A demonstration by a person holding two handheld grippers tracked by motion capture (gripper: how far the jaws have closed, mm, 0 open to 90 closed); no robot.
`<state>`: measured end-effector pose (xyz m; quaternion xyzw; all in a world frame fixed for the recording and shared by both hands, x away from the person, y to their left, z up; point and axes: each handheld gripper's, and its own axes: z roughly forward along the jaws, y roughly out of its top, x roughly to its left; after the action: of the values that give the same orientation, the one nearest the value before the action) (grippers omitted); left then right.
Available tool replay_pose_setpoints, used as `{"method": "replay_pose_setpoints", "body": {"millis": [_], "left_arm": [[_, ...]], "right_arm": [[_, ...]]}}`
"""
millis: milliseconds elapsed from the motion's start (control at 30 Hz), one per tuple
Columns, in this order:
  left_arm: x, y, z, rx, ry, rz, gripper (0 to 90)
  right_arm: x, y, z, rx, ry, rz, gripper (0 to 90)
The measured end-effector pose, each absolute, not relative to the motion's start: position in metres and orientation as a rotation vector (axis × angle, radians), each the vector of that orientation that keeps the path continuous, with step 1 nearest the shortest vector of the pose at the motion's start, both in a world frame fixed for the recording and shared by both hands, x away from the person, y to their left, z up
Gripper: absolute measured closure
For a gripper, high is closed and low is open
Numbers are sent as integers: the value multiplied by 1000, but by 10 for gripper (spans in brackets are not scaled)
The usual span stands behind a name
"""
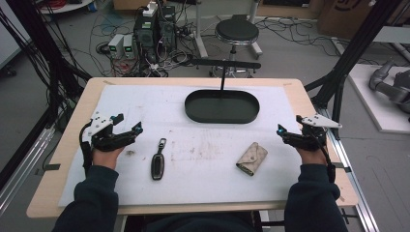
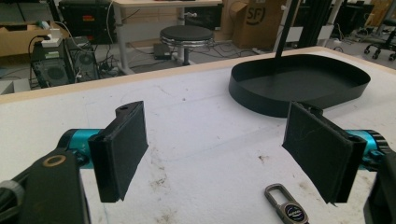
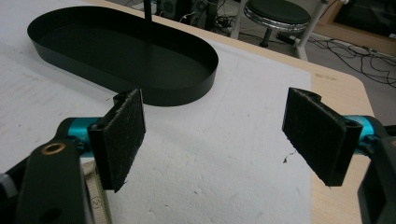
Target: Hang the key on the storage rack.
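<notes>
A black car key fob [image 1: 158, 160] with a metal clip lies on the white mat, just right of my left gripper [image 1: 134, 129]; its clip end [image 2: 285, 205] shows low between the left jaws. A beige key pouch [image 1: 252, 158] lies front right, left of my right gripper [image 1: 281, 129]; its edge [image 3: 95, 196] peeks past the left jaw. A black oval tray [image 1: 222, 107] with an upright T-handle stands at the back centre, also as tray [image 2: 299, 84] and tray [image 3: 121, 56]. Both grippers are open and hold nothing: left gripper [image 2: 217, 154], right gripper [image 3: 215, 140].
The white mat [image 1: 203, 145] covers a wooden table [image 1: 63, 145]. Beyond the far edge are a black stool [image 1: 236, 33], computer towers [image 1: 154, 29] and floor cables. Black frame posts stand at both sides of the table.
</notes>
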<state>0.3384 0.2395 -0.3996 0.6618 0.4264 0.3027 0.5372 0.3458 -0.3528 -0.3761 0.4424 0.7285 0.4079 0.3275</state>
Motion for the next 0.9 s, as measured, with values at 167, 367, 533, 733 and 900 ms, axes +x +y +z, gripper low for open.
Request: {"method": "replay_pose_setpoints", "body": {"millis": [167,367,533,733,900], "left_arm": [[339,238,-400,1579,1015,710,214],[340,232,-402,1604,1006,692,229],[340,223,-406,1651,1000,655,245],[342,210,-411,1723,980,624,272],[340,206,-412,1747,973,614,277]], "right_arm": [[346,-353,-376,1156,1909,1074,219],[346,-354,-375,1153,1906,1082,219],[345,-354,-375,1153,1906,1080,219],[344,-354,-372,1151,1900,1078,219],[343,-352,-373,1144,1904,1072,219]]}}
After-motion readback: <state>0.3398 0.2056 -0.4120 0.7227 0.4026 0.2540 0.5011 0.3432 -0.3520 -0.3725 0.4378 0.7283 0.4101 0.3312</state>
